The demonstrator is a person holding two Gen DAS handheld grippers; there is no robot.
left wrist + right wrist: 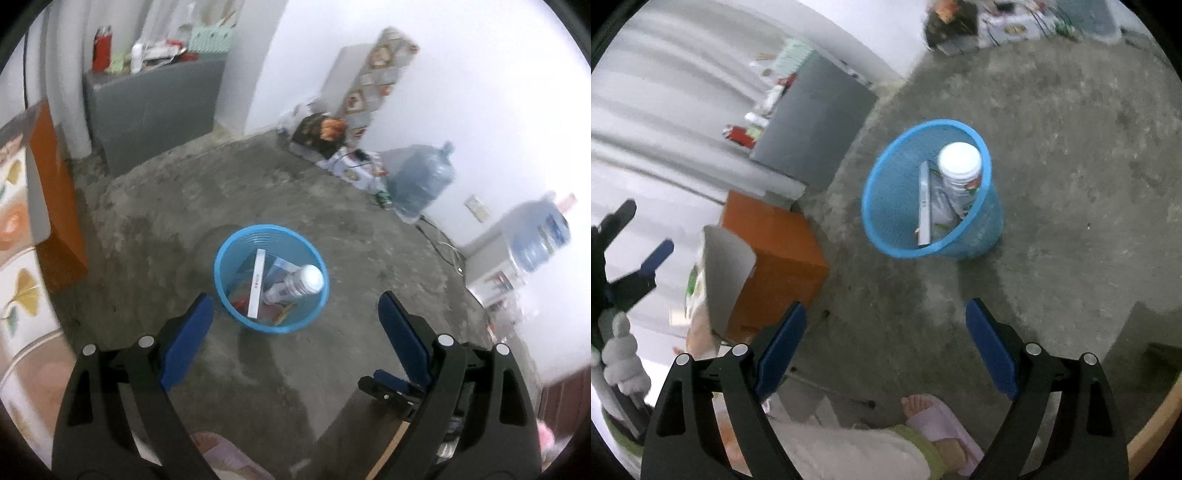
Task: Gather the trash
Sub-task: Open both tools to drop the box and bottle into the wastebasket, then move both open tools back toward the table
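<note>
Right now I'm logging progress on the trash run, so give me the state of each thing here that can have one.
blue mesh bin: upright on the floor, partly filled.
white bottle: inside the bin, leaning against its wall.
flat white box: inside the bin, standing on end.
left gripper: jaws open, nothing between them.
right gripper: jaws open, nothing between them.
water jug: standing on the floor by the wall.

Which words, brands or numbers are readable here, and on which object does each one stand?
None can be read.
White bottle in the blue basket: printed label, too blurred.
Flat white box: small dark marks, too small.
Water jug: label blurred.
</note>
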